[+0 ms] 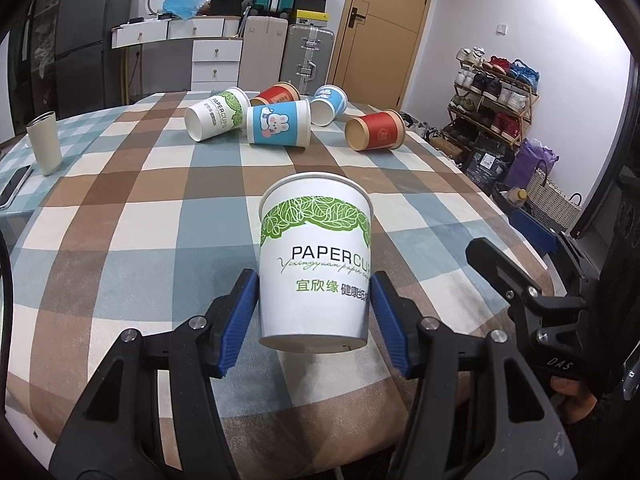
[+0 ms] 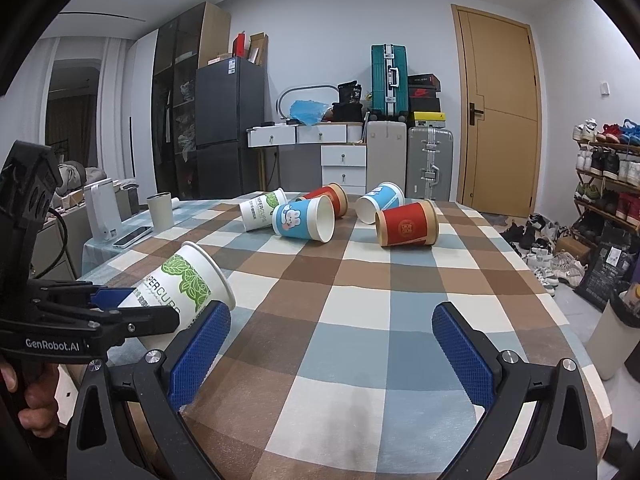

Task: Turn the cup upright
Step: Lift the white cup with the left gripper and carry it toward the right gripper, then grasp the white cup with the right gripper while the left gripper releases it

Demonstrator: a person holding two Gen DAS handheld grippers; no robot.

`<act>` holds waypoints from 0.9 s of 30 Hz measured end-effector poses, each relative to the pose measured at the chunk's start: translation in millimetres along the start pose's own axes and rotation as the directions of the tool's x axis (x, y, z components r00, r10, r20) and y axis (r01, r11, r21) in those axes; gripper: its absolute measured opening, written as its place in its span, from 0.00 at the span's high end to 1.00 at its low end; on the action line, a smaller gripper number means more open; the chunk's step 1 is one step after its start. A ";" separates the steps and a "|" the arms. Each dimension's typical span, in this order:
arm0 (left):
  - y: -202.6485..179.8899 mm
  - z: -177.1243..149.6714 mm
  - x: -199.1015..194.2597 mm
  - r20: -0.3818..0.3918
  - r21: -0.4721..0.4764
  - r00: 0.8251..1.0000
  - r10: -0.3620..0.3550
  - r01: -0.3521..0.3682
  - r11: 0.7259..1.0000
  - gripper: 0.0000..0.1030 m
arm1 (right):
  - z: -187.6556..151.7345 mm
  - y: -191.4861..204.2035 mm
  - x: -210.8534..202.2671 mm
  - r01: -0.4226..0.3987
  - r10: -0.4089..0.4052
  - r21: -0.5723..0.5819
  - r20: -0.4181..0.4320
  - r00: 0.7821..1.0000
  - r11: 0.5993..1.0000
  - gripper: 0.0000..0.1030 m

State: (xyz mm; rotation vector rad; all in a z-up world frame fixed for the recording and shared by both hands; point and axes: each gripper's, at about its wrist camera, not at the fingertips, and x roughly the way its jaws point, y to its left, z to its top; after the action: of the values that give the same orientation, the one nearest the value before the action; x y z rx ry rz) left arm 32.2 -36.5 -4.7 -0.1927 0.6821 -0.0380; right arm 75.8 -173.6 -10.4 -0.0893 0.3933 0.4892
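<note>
My left gripper (image 1: 314,304) is shut on a white paper cup with green leaves (image 1: 316,264), gripping its lower body. It holds the cup above the checked table (image 1: 120,208), mouth tilted forward and away. In the right wrist view the same cup (image 2: 180,292) is seen at the left, leaning with its mouth to the right. My right gripper (image 2: 332,344) is open and empty above the table's near part. Several cups lie on their sides at the far end: a white one (image 1: 216,114), a blue rabbit one (image 1: 280,122) and a red one (image 1: 376,130).
A cream tumbler (image 1: 44,142) and a phone (image 1: 14,188) sit at the table's left edge. A second blue cup (image 1: 328,104) and a second red cup (image 1: 276,94) lie at the back. A shoe rack (image 1: 492,96) and bags stand to the right of the table.
</note>
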 end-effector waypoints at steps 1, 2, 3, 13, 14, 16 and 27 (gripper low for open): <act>-0.1 0.3 1.1 -0.002 -0.002 1.000 -0.001 0.001 1.000 0.46 | 0.0 0.1 0.2 -0.001 0.001 0.001 -0.001 1.000 1.000 0.00; -0.5 -1.6 1.5 -0.004 -0.004 1.000 -0.003 0.003 1.000 0.46 | -0.1 0.1 -0.1 -0.001 0.001 0.000 -0.001 1.000 1.000 0.00; -0.4 -2.6 2.9 -0.008 -0.005 1.000 -0.002 0.002 1.000 0.46 | -0.1 0.3 -0.2 -0.001 0.001 -0.001 -0.001 1.000 1.000 0.00; -1.3 -6.1 11.0 -0.027 -0.005 1.000 -0.007 0.007 1.000 0.46 | -0.1 0.2 -0.1 0.000 0.000 -0.001 0.000 1.000 1.000 0.00; -1.4 -6.2 11.0 -0.027 -0.006 1.000 -0.009 0.009 1.000 0.46 | -0.3 0.4 -0.1 0.002 -0.002 -0.002 0.001 1.000 1.000 0.00; -1.4 -5.8 10.4 -0.028 -0.002 1.000 -0.005 0.005 1.000 0.44 | -0.6 0.4 -0.7 0.001 -0.001 0.000 0.003 1.000 1.000 0.00; 10.7 2.1 -3.4 0.021 0.004 0.999 0.047 -0.047 0.999 0.17 | 0.7 1.3 1.2 -0.012 0.012 0.008 -0.007 1.000 1.000 0.00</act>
State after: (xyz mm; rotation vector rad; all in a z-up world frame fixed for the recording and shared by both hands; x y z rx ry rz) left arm 30.6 -25.3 -3.0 -0.1726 0.6655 0.0073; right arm 76.4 -171.8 -10.3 -0.0809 0.4025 0.4991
